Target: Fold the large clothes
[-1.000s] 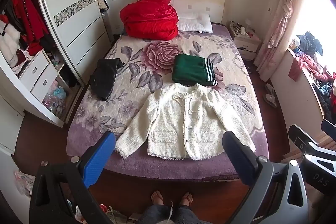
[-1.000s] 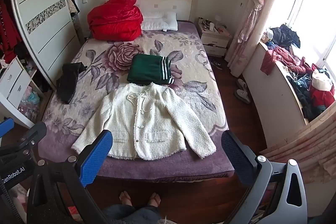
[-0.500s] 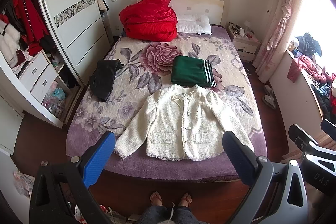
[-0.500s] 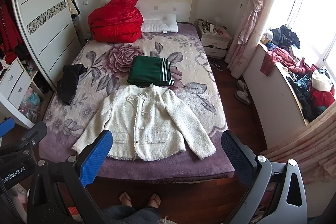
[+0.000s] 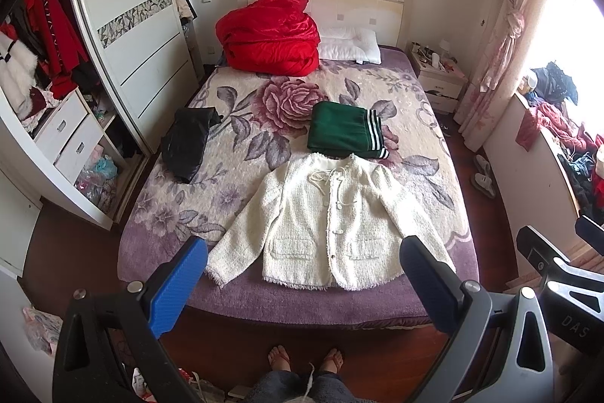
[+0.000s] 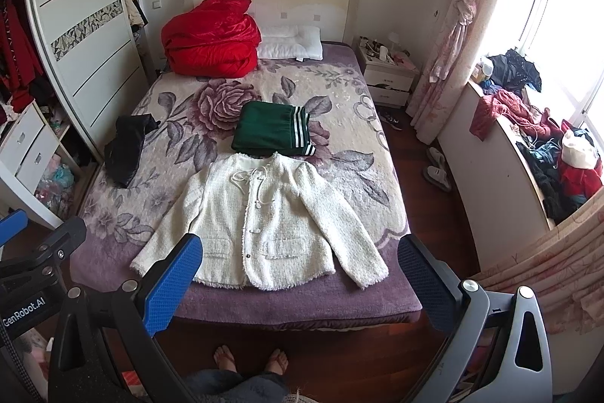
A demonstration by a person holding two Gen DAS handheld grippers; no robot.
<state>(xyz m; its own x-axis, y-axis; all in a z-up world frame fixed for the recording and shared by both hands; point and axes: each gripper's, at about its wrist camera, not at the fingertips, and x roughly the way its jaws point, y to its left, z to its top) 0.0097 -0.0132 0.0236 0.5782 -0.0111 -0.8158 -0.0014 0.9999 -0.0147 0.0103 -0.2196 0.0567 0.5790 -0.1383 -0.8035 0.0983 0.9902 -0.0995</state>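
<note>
Nearest to me, my left gripper [image 5: 302, 274] hangs above the floor at the foot of the bed, its jaws spread wide with nothing between them. My right gripper [image 6: 300, 270] sits beside it, just as wide and just as empty. Below them I see my feet [image 6: 251, 359] in sandals on the dark wood floor.

Past the fingers, the white jacket [image 5: 332, 225] lies flat and face up on the bed [image 5: 264, 304], close to its foot edge, sleeves angled outward and down, front closed. Just beyond its collar sits a folded green garment [image 5: 345, 131] with white stripes. A black garment [image 5: 187, 142] lies crumpled well to the left, near the bed's edge.

Farther back, a red quilt [image 5: 268, 40] is heaped against the headboard, with a white pillow [image 5: 349, 44] beside it. A wardrobe [image 5: 128, 25] stands on the left, a nightstand [image 5: 438, 78] on the right.
</note>
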